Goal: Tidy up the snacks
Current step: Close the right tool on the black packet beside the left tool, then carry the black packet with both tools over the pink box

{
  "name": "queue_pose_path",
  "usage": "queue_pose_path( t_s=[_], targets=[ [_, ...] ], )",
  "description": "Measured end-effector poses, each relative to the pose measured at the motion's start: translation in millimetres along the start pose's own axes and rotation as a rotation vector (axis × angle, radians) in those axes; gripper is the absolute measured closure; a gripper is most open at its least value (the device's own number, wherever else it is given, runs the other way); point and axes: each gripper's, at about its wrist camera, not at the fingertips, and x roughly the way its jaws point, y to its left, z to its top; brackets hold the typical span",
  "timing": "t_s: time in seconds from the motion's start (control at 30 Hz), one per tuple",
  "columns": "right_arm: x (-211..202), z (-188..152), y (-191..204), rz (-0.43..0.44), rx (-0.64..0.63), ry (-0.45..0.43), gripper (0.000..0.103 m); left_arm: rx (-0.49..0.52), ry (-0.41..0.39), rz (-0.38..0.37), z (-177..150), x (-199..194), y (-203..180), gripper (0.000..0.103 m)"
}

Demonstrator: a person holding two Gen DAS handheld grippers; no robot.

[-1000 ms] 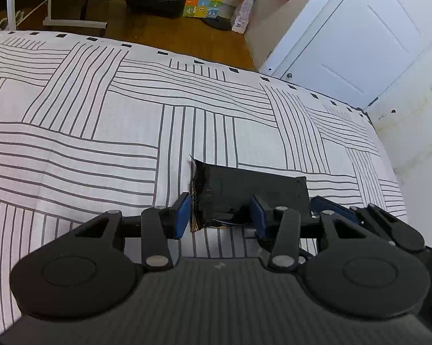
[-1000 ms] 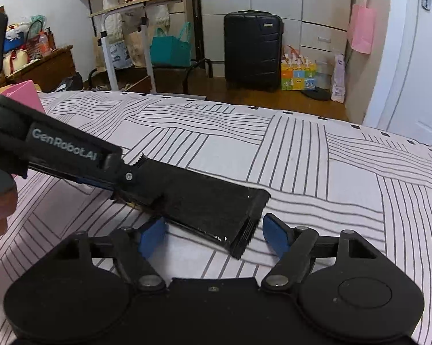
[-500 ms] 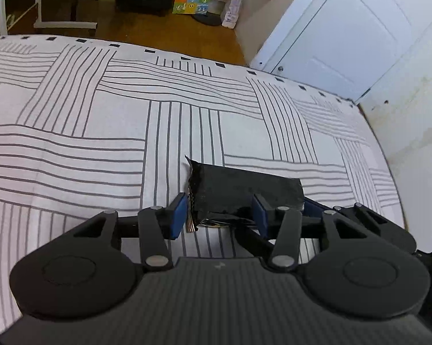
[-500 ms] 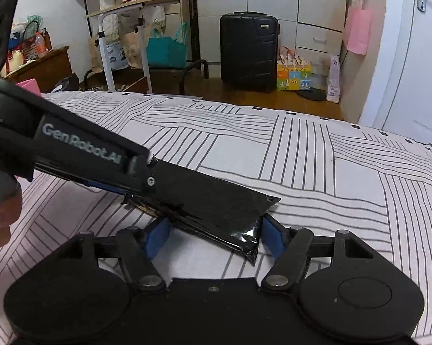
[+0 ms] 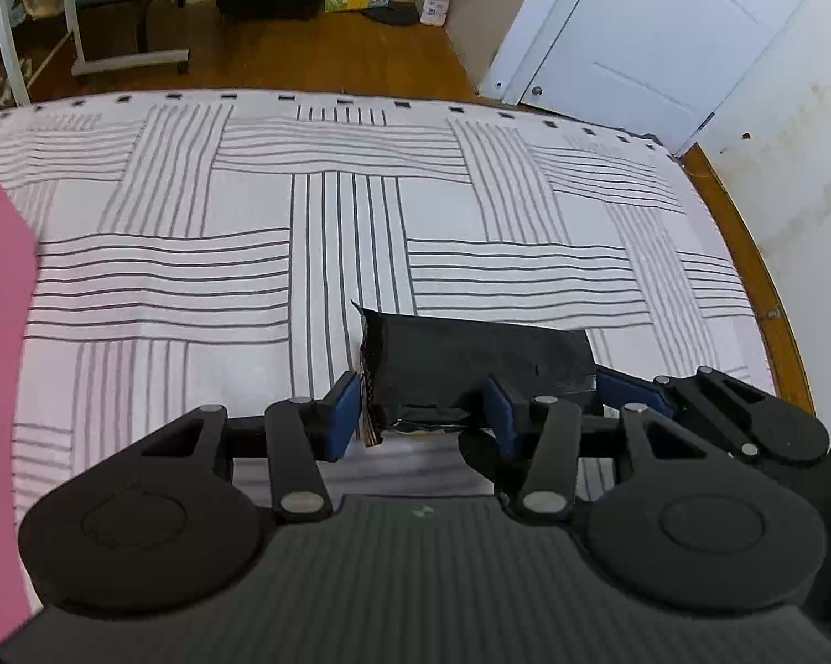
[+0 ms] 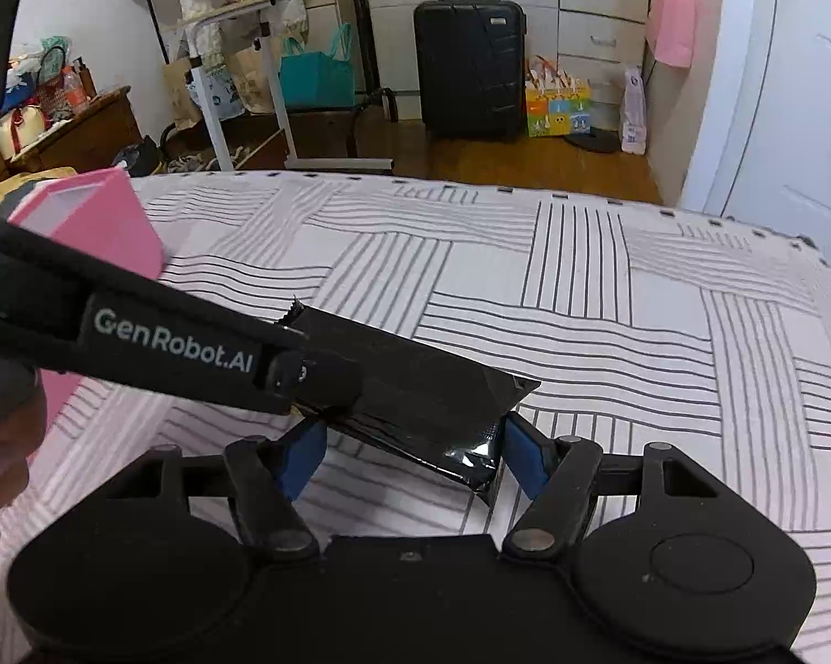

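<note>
At the far left a pink box (image 6: 92,227) stands on the bed (image 5: 305,254), its open top showing a pale inside in the right wrist view; in the left wrist view only its pink side fills the left edge.

The left gripper (image 5: 424,406) grasps one end of the black snack packet (image 5: 476,359): its jaws are clenched on the packet's serrated left end, blue pads (image 5: 343,409) pressing on either side. In the right wrist view this gripper (image 6: 305,376) reaches in from the left as a long black bar with white lettering, and part of a hand (image 6: 3,442) shows at the left edge beneath it.

The packet is held clear above the striped bedspread, between the two grippers. Its long axis runs left to right, from the left gripper to the right one. In the right wrist view the packet (image 6: 415,393) slopes down from its jagged far-left end to its glossy sealed near-right end.

The right gripper (image 6: 410,459) has the packet's right end between its jaws, which have just been closing. The right pad (image 6: 523,456) touches the sealed end; the left pad stands just apart from the wrapper, so I cannot tell whether this grip is firm.

Beyond the bed stand a suitcase (image 6: 468,61) and a white door (image 5: 637,27).
</note>
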Motion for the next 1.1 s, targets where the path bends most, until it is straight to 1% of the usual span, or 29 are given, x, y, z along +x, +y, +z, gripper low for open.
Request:
queue_pose_path(
  t_s=[0.17, 0.23, 0.33, 0.43, 0.63, 0.83, 0.97, 1.1],
  targets=[
    [-38.3, -13.3, 15.2, -0.020, -0.012, -0.003, 0.029, 0.007, 0.011, -0.020, -15.9, -34.9, -8.3, 0.056],
    [-51.8, -17.8, 21.8, -0.017, -0.013, 0.009, 0.029, 0.012, 0.018, -0.025, -24.8, -49.6, -11.5, 0.056],
    [-70.1, -23.9, 32.1, -0.007, -0.007, 0.032, 0.030, 0.029, 0.021, -0.019, -42.8, -72.4, -16.4, 0.056],
    [-87.5, -31.3, 49.1, -0.004, -0.033, 0.052, 0.030, 0.036, 0.022, -0.004, -63.8, -96.2, -17.1, 0.056],
    [-119.3, -47.5, 89.1, 0.011, -0.099, 0.044, 0.030, 0.000, 0.018, 0.003, -99.1, -142.0, -1.1, 0.056],
    [-147.7, -53.1, 128.3, 0.027, -0.136, 0.059, 0.030, -0.029, 0.003, 0.006, -131.2, -186.0, 16.9, 0.056],
    [-162.3, -55.5, 156.3, 0.049, -0.171, 0.051, 0.030, -0.071, 0.003, 0.008, -146.9, -214.8, 33.5, 0.056],
    [-174.5, -50.9, 183.3, 0.050, -0.202, 0.022, 0.030, -0.097, -0.023, 0.019, -154.8, -243.4, 49.5, 0.056]
  ],
)
